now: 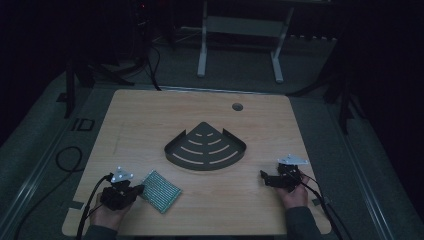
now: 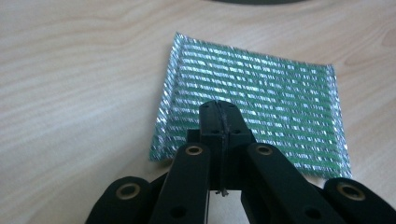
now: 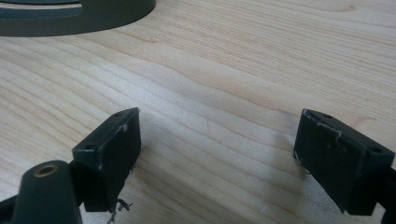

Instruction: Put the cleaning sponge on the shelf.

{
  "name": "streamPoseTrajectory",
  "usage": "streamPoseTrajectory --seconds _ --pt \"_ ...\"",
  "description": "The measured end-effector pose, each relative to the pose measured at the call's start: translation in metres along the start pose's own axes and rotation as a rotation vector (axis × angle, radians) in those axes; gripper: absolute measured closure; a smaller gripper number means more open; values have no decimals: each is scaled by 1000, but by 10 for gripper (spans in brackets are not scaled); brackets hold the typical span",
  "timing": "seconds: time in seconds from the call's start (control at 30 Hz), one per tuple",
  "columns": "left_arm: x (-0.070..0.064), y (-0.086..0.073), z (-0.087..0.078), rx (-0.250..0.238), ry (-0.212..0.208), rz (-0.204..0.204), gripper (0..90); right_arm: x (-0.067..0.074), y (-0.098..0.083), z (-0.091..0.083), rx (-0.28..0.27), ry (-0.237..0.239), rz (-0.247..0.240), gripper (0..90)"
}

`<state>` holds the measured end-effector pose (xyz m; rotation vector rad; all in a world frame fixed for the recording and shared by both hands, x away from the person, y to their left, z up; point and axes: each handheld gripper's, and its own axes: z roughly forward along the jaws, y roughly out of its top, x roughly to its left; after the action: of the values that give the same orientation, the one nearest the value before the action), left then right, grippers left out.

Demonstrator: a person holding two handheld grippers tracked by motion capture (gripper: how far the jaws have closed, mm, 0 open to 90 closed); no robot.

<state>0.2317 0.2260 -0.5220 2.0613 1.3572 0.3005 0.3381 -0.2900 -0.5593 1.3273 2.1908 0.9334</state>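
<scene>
A flat green and silver striped pouch (image 1: 160, 191) lies on the wooden table (image 1: 150, 120) at the front left. My left gripper (image 1: 140, 189) sits at the pouch's left edge. In the left gripper view its jaws (image 2: 219, 109) are pressed together over the near part of the pouch (image 2: 271, 88), with nothing visible between them. My right gripper (image 1: 264, 177) rests at the front right, held by a hand. In the right gripper view it (image 3: 219, 128) stands wide open above bare wood. A dark fan-shaped slotted tray (image 1: 172, 154) sits at the table's middle.
The tray's rim (image 3: 93, 18) shows beyond the right gripper's jaws. A round cable hole (image 1: 237, 106) lies near the table's far edge. Cables trail off the front corners. A white table frame (image 1: 202, 55) stands on the floor behind.
</scene>
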Motion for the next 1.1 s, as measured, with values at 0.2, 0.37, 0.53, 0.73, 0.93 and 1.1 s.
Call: streamPoseTrajectory --seconds 0.2,0.37,0.53,0.73,0.93,1.1 --pt "1 -1 6 36 3 0 900 0 0 0 0 0 -1 143" --pt "3 -1 10 39 9 -11 900 0 0 0 0 0 1 142" --pt "7 3 12 38 27 -13 900 0 0 0 0 0 0 142" --pt "12 16 20 40 65 -3 900 0 0 0 0 0 0 142" --pt "14 28 29 45 81 21 900 0 0 0 0 0 -1 142" --pt "16 36 35 41 89 32 900 0 0 0 1 0 0 142"
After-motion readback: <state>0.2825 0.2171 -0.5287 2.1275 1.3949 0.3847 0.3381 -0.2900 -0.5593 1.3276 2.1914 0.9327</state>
